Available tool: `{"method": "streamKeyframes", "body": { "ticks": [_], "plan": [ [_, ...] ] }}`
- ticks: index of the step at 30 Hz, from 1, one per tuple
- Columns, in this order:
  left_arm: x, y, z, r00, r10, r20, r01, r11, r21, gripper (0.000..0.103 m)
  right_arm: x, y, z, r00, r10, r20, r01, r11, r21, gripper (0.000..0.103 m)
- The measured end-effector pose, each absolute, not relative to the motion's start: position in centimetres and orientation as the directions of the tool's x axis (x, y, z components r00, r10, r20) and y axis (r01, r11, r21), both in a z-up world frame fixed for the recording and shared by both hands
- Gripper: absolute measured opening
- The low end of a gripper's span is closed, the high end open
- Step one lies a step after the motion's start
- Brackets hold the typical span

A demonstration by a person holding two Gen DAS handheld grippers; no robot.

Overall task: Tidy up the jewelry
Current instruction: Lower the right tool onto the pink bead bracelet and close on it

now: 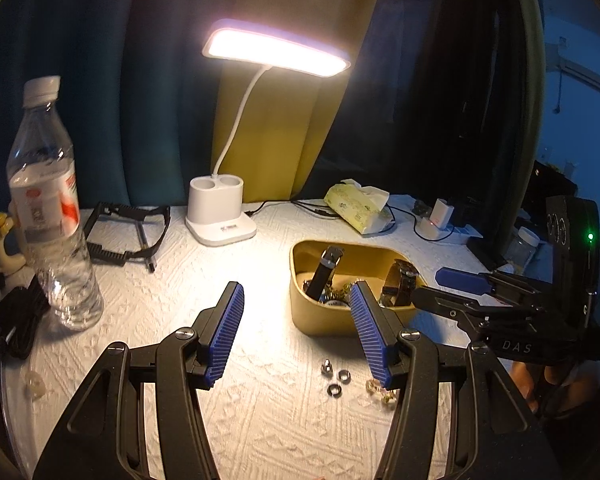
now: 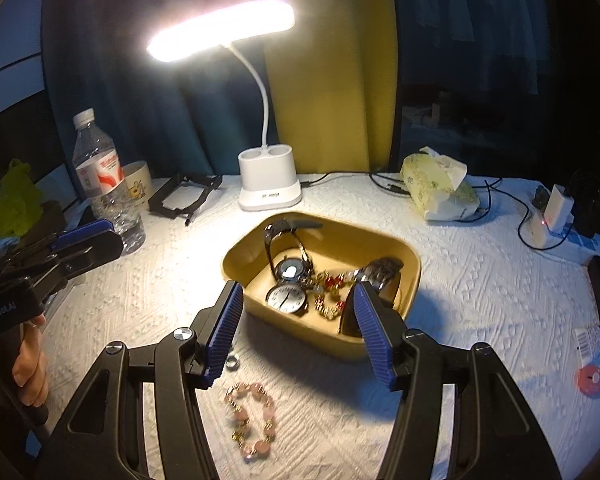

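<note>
White textured tablecloth [image 2: 480, 280] carries a mustard-yellow rounded plastic tray [image 2: 410, 264] holding watches [image 2: 288, 298] and a gold beaded chain [image 2: 328, 308], a pink beaded bracelet [image 2: 252, 424] lying just before it, both the left gripper [image 1: 296, 332] and right gripper [image 2: 298, 330] spread wide, empty

A lit desk lamp [image 1: 276, 53] is the one strong light source; its head is blown out to white glare in both views, with a hazy halo in the right wrist view [image 2: 220, 28]. It throws a bright pool on the white tablecloth [image 1: 260, 264] around the yellow tray [image 2: 410, 270], which casts a dark shadow on its near side. The far curtains and the corners sink into dim blue-black. Fisheye bending curves the edges, and the water bottle [image 1: 46, 208] at the left looks soft and smeared.
</note>
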State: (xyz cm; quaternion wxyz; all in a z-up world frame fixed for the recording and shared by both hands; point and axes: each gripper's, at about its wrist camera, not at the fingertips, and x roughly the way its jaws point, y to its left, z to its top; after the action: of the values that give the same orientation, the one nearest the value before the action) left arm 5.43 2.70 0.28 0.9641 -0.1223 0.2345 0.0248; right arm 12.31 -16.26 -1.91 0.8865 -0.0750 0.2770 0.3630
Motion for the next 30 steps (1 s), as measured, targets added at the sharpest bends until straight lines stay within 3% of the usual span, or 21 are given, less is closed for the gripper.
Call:
{"method": "streamKeyframes", "body": {
  "ticks": [26,30],
  "plan": [
    [2.5,3.2,-5.7,0.811,-0.052,-0.583,-0.137,0.952,-0.275,0.059,9.0,-14.4,-9.5,0.451,0.518,-0.727,-0.727,0.686,0.037,0.057],
    [2.9,3.8,-6.1,0.801,-0.069,-0.595,-0.143,0.943,-0.302,0.059,9.2,-13.5,-9.4,0.463,0.504,-0.729,-0.746,0.666,-0.013,0.028]
  ]
}}
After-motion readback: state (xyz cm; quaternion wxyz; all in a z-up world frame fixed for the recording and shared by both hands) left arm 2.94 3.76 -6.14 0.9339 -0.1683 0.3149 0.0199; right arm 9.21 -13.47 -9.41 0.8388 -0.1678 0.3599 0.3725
